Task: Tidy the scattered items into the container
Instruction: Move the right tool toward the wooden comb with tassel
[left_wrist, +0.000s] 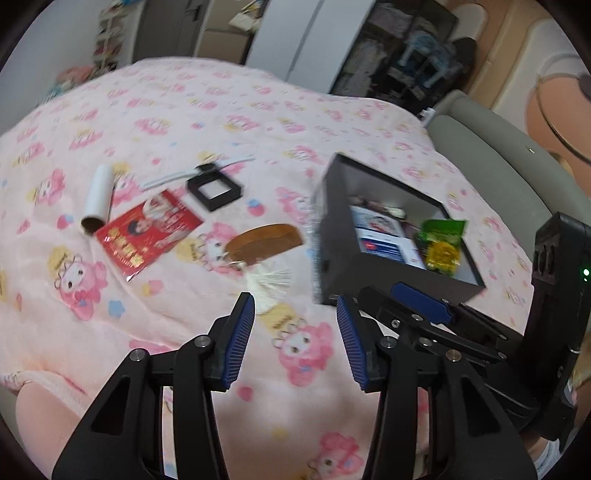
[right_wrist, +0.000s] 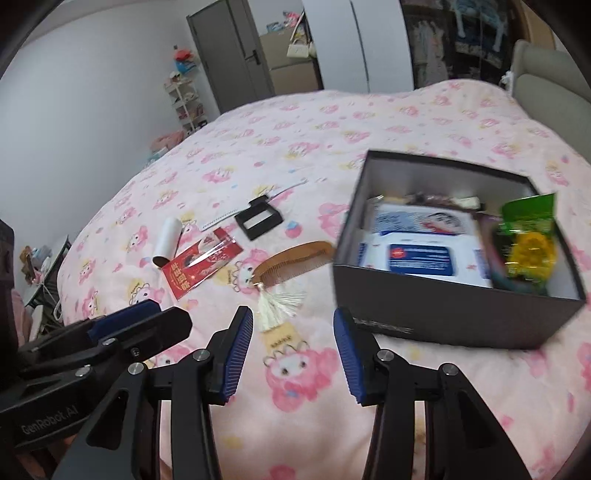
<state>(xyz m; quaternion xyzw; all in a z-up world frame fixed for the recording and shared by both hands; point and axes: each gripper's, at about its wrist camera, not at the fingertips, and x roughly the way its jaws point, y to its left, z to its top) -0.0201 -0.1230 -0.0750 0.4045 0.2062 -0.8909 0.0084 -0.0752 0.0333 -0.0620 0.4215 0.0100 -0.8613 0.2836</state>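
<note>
Two empty, half-spread grippers, left gripper and right gripper, hang over the pink bedspread between picks, and next, I judge, comes the brown wooden tasselled comb just beside the part-filled dark cardboard box near the bed's headboard edge.

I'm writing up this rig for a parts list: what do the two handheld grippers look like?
Both match: the left gripper and right gripper have angular black linkage arms with silver pivot bolts, and jaws lined with ribbed blue pads. The left gripper's body reads "GenRobot.AI" in the right wrist view; the right gripper's body shows a small green light.
</note>
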